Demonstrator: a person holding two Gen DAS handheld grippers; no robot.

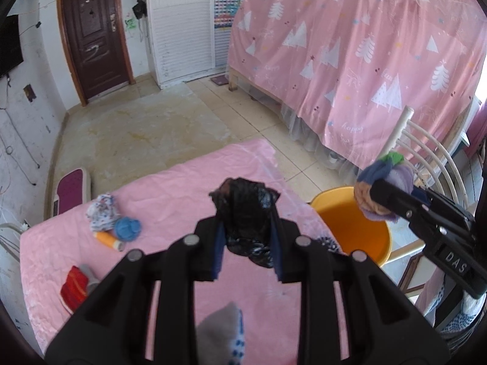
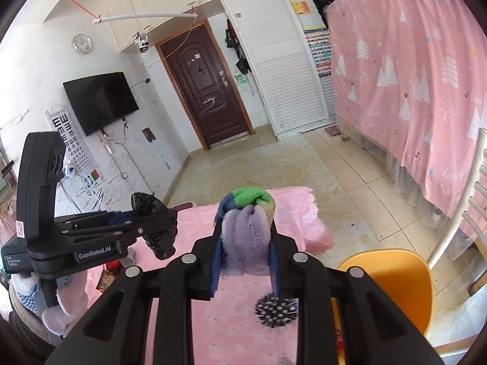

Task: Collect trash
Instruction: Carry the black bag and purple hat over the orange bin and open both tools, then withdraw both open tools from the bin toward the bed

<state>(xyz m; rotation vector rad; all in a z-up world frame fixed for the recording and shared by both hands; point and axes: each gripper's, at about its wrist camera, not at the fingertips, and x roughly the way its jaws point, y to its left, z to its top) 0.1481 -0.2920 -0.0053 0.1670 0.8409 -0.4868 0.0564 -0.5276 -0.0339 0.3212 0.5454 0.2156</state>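
Two grippers (image 1: 248,243) (image 2: 245,252), one orange bucket (image 1: 356,231), one black bag (image 1: 246,210), one rolled sock (image 2: 248,225).

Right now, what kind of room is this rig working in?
Most likely a lived-in bedroom or dorm-style room: a bed frame draped with a pink tree-print curtain, a white louvred wardrobe, and a wall-mounted TV beside the brown door.

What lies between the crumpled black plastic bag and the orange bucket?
Only bare pink tablecloth separates the black plastic bag from the orange bucket, seen in the left wrist view.
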